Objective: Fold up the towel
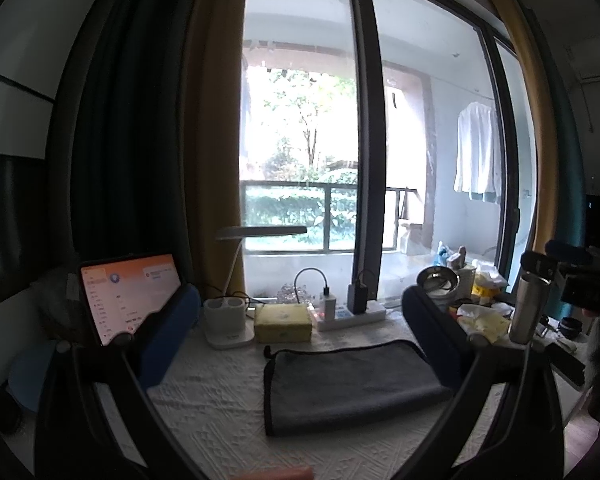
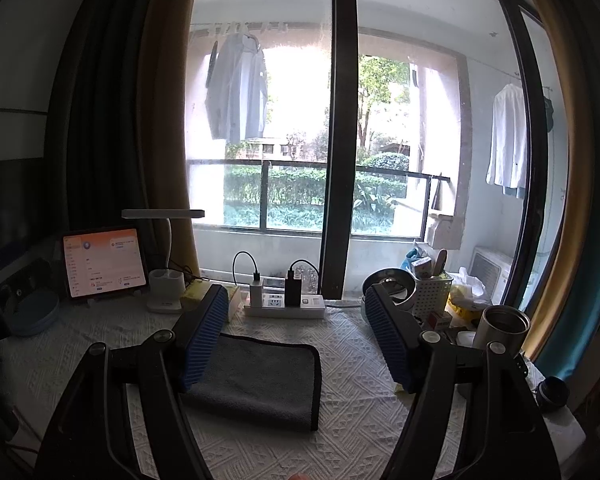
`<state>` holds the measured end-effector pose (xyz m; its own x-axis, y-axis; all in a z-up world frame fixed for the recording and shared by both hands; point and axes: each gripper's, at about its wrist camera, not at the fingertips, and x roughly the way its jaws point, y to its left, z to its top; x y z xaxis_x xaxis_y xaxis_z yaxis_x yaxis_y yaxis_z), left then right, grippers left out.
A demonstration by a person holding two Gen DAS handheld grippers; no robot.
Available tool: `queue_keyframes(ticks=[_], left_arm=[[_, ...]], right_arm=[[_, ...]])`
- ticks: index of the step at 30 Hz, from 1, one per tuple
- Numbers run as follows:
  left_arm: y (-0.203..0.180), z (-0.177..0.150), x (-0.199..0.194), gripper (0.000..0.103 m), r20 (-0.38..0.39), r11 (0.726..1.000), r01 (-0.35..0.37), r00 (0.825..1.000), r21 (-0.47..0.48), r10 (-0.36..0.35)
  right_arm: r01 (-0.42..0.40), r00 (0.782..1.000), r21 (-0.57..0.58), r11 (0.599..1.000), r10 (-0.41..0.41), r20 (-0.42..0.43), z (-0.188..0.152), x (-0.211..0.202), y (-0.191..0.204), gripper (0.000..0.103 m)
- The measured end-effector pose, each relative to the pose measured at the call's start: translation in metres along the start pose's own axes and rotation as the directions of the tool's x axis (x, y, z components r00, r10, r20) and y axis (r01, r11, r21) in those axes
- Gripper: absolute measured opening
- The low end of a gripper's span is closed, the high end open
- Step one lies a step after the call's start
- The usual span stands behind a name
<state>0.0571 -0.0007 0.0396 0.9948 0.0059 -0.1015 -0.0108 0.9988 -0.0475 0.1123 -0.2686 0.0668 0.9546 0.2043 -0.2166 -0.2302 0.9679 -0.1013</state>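
A dark grey towel (image 1: 350, 386) lies folded into a flat rectangle on the white patterned tablecloth (image 1: 216, 408). It also shows in the right wrist view (image 2: 260, 382), partly behind the left finger. My left gripper (image 1: 300, 328) is open and empty, held above and in front of the towel. My right gripper (image 2: 296, 332) is open and empty, also above the towel, with its blue ribbed pads (image 2: 206, 336) spread wide. Neither gripper touches the towel.
Behind the towel stand a tablet (image 2: 104, 266), a white lamp base (image 1: 226, 322), a yellow box (image 1: 283, 322) and a power strip (image 2: 285, 305). At the right are a steel bowl (image 1: 437, 280), a white basket (image 2: 432, 294) and a steel tumbler (image 2: 500, 330). A window lies behind.
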Motion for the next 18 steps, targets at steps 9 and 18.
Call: queue_keyframes(ticks=[9, 18], left_arm=[[-0.0017, -0.0009, -0.0002, 0.102, -0.005, 1.000, 0.012, 1.000, 0.003, -0.012], [0.0008, -0.0022, 0.0022, 0.102, -0.012, 1.000, -0.001, 1.000, -0.011, 0.001]], right_arm=[[-0.002, 1.000, -0.001, 1.000, 0.002, -0.001, 0.0001, 0.0002, 0.0000, 0.074], [0.000, 1.000, -0.002, 1.000, 0.000, -0.003, -0.0015, 0.0011, -0.0033, 0.074]])
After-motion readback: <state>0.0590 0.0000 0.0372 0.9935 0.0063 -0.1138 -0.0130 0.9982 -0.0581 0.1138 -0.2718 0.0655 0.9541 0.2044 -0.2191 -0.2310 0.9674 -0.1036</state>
